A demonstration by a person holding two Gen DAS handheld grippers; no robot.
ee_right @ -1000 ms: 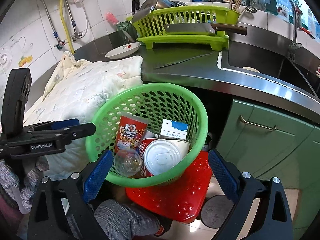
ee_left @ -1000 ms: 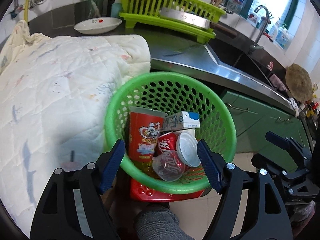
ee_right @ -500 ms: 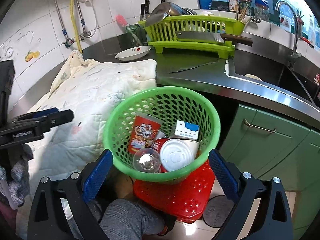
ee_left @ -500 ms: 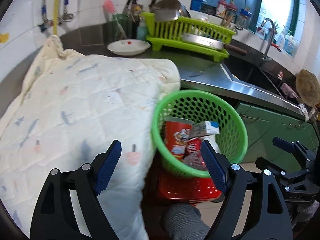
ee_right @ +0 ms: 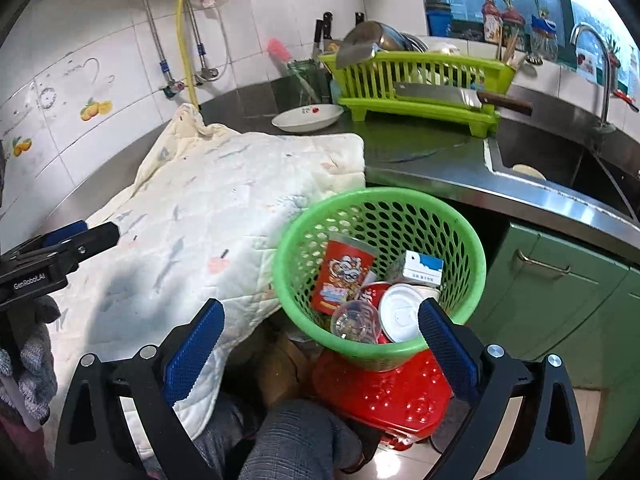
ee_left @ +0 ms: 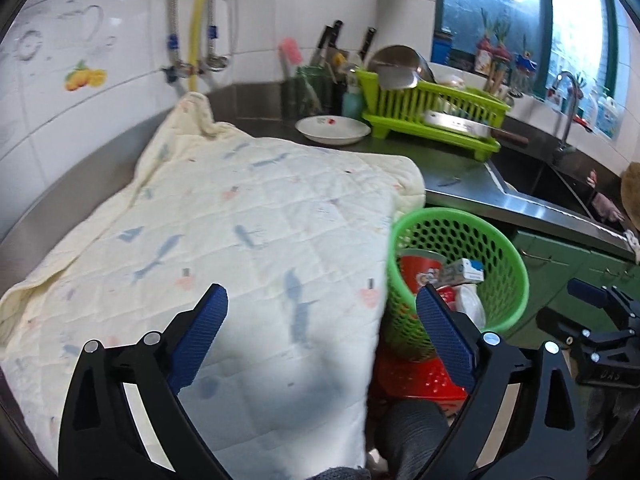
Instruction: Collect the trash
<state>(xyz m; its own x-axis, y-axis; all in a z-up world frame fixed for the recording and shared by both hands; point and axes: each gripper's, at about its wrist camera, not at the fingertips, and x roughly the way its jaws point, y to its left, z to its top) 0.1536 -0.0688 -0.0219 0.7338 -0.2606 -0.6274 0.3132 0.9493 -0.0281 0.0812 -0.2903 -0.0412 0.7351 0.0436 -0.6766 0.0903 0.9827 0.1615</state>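
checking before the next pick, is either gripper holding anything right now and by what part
Nothing is held. The left gripper is open over the quilted cloth, and the right gripper is open in front of the green basket, with nothing between the fingers.

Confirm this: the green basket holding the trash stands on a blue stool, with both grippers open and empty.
Wrong on the stool: the right wrist view shows the green basket standing on a red stool. The left gripper and right gripper are open and empty.
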